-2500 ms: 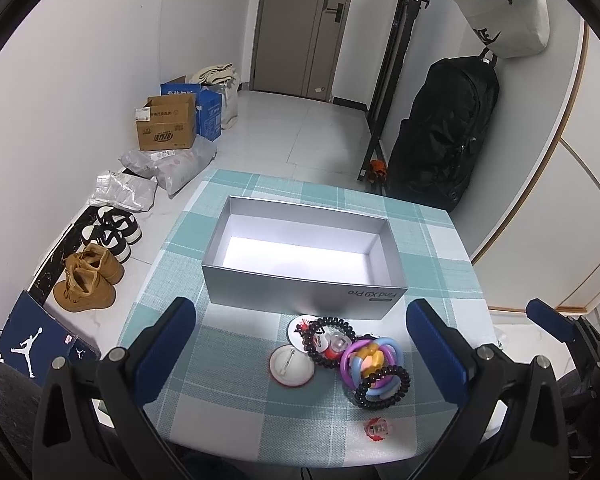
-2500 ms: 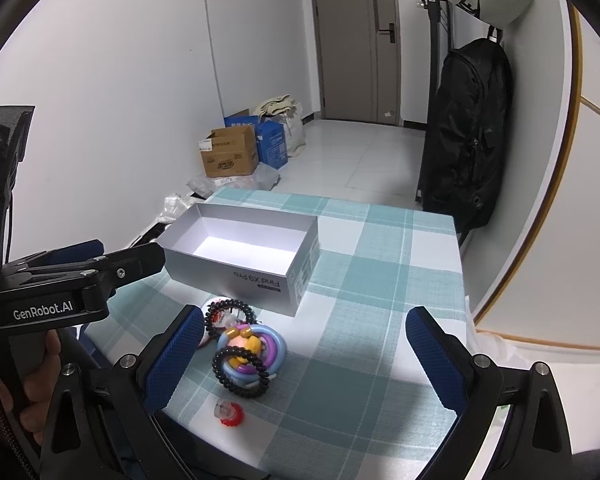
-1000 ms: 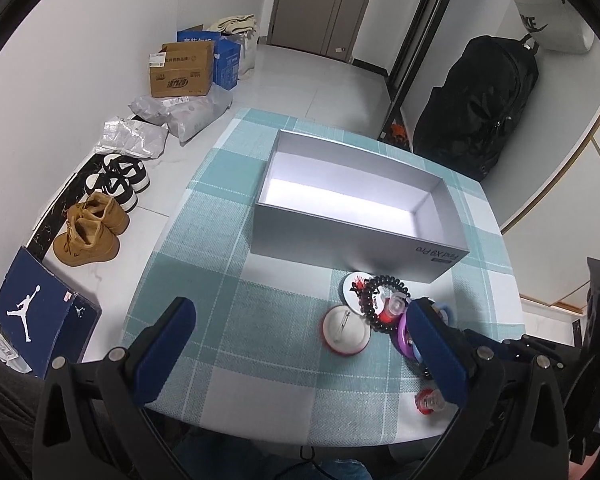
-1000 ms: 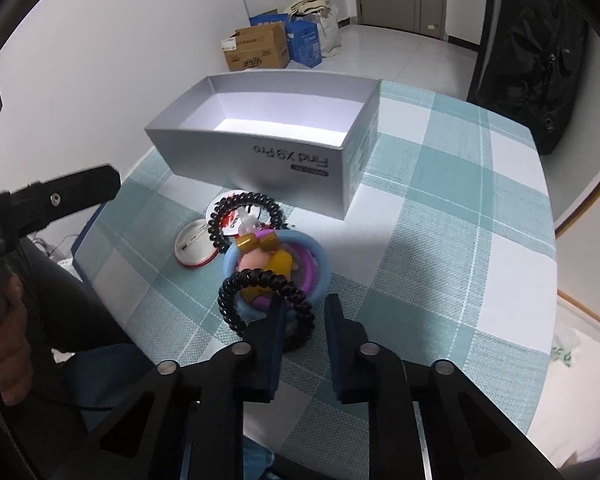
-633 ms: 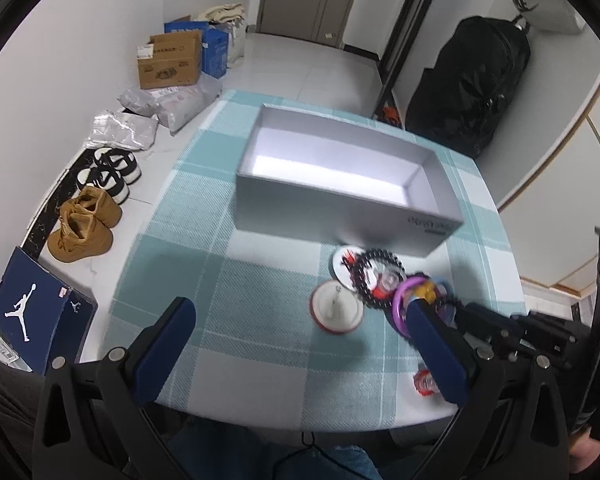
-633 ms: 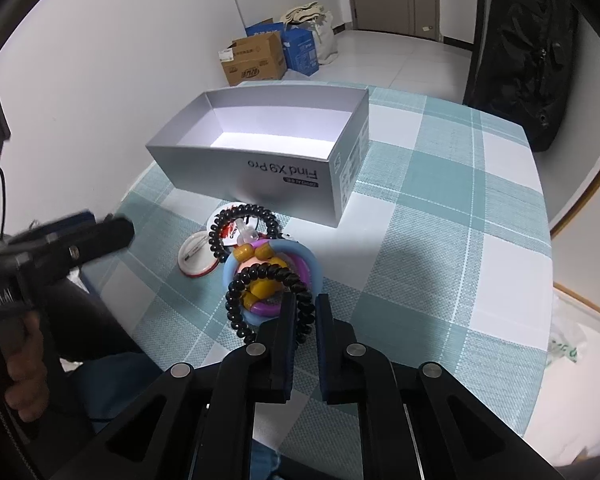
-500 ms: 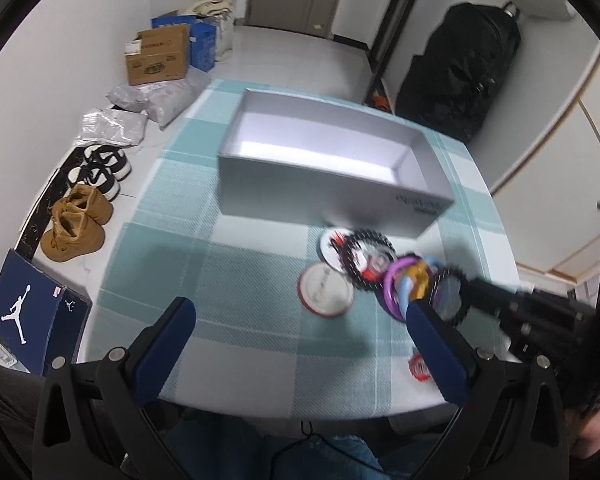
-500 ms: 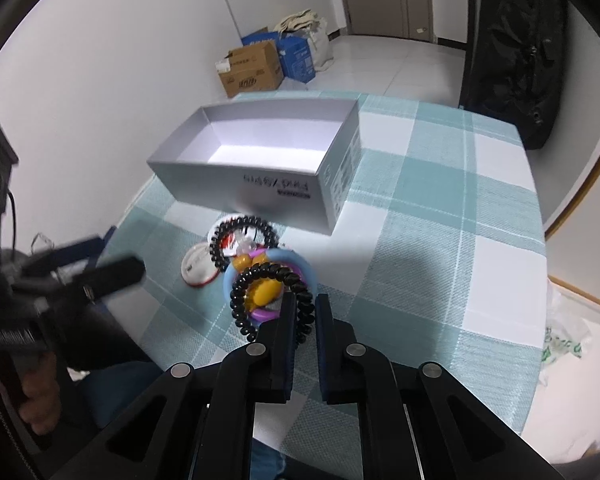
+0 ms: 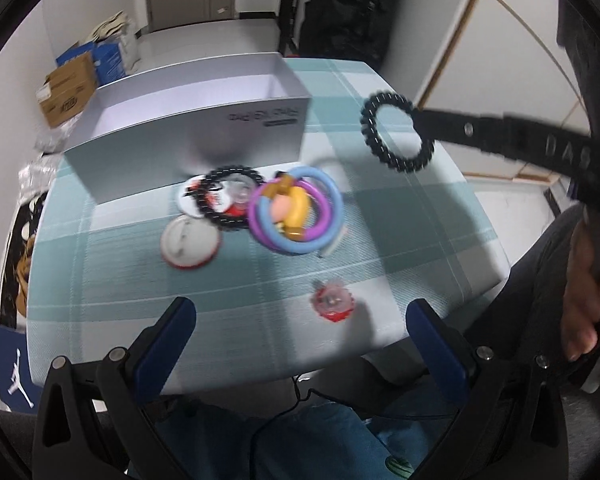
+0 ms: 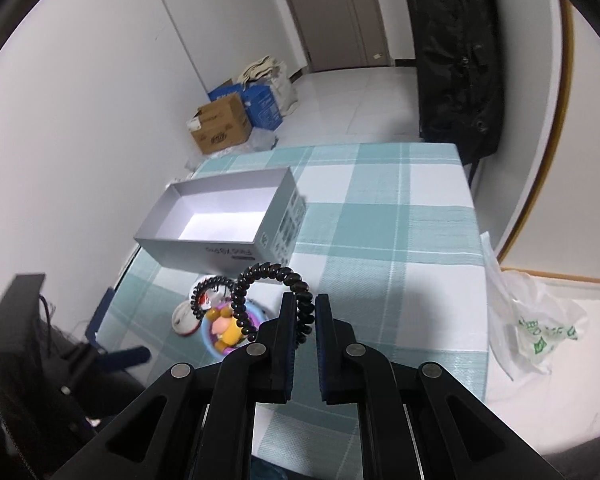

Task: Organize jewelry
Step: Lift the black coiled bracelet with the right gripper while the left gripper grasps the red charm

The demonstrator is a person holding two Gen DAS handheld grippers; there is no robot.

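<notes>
Tongs (image 10: pixel 302 312) pinched on black coil band (image 10: pixel 274 300)

The right gripper (image 10: pixel 303 316) is pointing steeply downward with its jaws closed, pinching a black spiral hair tie (image 10: pixel 274 300) between the blue pads and carrying it clear of the bench (image 10: pixel 400 240). A bare hand (image 9: pixel 588 280) is gripping the right handle, seen in the left wrist view. The left gripper (image 9: pixel 300 344) is also angling downward, its jaws standing wide apart with nothing between them.
</notes>
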